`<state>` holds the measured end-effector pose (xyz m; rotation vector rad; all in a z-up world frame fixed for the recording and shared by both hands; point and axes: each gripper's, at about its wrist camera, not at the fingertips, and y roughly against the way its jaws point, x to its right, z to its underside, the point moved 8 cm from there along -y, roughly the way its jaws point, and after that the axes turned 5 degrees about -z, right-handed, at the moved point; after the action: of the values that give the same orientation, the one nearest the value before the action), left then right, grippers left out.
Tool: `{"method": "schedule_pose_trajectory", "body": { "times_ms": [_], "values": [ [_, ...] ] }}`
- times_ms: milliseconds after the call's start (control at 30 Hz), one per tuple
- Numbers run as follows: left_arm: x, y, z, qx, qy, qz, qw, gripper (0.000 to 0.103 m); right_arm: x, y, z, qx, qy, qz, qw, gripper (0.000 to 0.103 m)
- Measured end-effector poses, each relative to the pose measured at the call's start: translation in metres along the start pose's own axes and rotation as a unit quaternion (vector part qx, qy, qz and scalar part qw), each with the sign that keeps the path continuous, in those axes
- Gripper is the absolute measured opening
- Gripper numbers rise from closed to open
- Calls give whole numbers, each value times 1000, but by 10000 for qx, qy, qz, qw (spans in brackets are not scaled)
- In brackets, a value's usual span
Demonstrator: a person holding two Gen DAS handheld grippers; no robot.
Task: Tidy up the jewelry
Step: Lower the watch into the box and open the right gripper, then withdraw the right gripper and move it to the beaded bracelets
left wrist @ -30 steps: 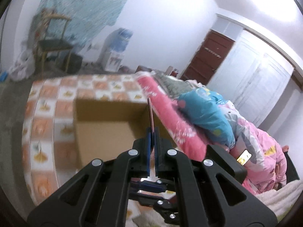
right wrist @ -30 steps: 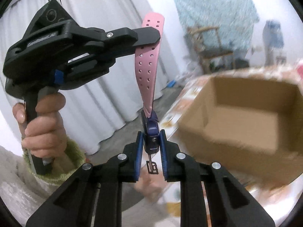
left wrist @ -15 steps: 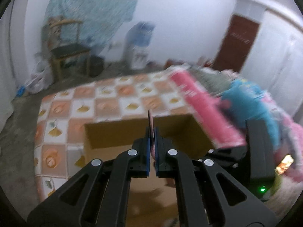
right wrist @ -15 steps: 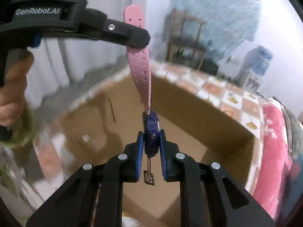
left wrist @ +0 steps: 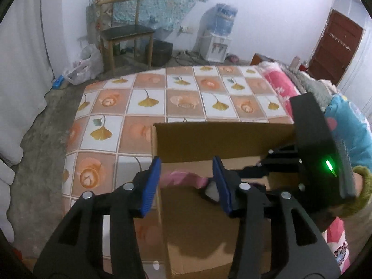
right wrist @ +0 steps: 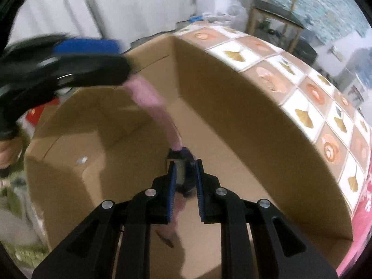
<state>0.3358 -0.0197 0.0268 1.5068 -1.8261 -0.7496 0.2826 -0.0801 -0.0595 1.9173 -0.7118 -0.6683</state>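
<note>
Left gripper, jaws just opened around my pink perforated watch strap; right gripper pinches its dark buckle over the brown cardboard box, seen only from its own wrist.

We see the cardboard box open-topped, its floor mostly bare. Its walls hem both grippers in, and the pink strap crosses between them.

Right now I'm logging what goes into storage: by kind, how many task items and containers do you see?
Watch with pink strap, over the box: 1
Cardboard box, open: 1
Total: 2
</note>
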Motion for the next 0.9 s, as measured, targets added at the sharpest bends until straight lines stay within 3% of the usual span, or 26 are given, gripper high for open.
{"method": "schedule_pose_trajectory", "body": {
  "times_ms": [167, 267, 333, 500, 600, 733, 833, 900],
  "values": [
    [1, 23, 1, 260, 77, 177, 9995, 58, 21, 8, -1, 322, -502, 164, 9981, 25],
    [6, 41, 3, 417, 61, 287, 9987, 66, 26, 29, 0, 545, -673, 323, 9957, 26],
    [10, 54, 6, 516, 12, 338, 9981, 74, 26, 37, 0, 596, -749, 206, 9952, 30],
    [17, 90, 23, 747, -32, 542, 9957, 85, 13, 14, 6, -129, -871, -194, 9959, 33],
    [17, 100, 43, 679, 1, 588, 9960, 86, 9, -20, 9, -809, -1451, -695, 9837, 33],
    [8, 110, 80, 543, 7, 458, 9975, 89, 12, -55, 11, -1317, -1976, -888, 9673, 33],
    [-3, 116, 110, 436, 54, 364, 9984, 89, 19, -68, 10, -1401, -2215, -811, 9616, 33],
    [-12, 114, 132, 296, 142, 297, 9990, 89, 27, -68, 3, -1172, -2344, -663, 9628, 33]
  ]
}}
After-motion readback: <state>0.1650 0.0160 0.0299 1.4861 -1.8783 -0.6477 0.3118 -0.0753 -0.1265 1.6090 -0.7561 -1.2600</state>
